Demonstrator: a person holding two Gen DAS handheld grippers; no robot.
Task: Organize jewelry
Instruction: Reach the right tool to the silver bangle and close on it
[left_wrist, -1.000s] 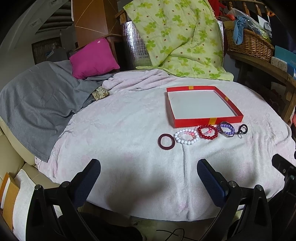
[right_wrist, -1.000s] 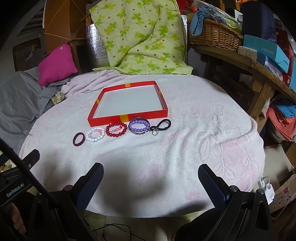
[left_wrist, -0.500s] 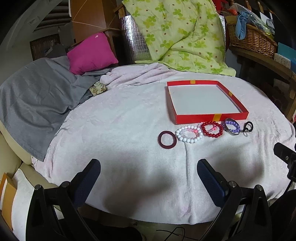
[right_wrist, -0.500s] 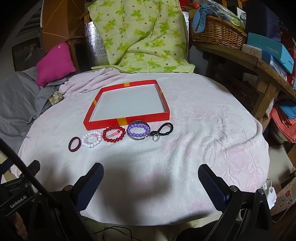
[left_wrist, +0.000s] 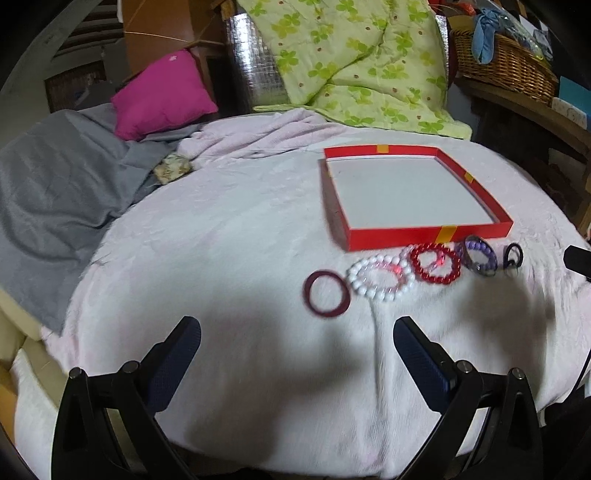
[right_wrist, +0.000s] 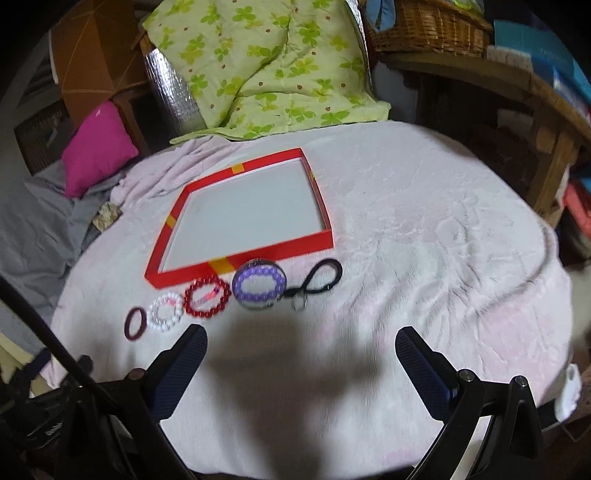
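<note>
We held the left gripper with its dark blue padded fingers spread wide and nothing between them, low over the pale pink plush blanket; the right gripper was likewise splayed and empty above the same cover. Just beyond our tips lay a row of jewelry: a dark maroon plain bangle, touching a white pearl-bead bracelet, then a red glossy bead bracelet, a purple bead bracelet set in what looked like a clear round case, and a black cord loop with a small metal ring at the far right. Behind them, nearly touching the beads, sat the shallow red cardboard box lid with yellow tape tabs and a white floor, holding nothing. Farther back were a magenta pillow, a grey blanket, a green clover-print quilt and a woven wicker basket. Motion blur left no writing legible to us.
</note>
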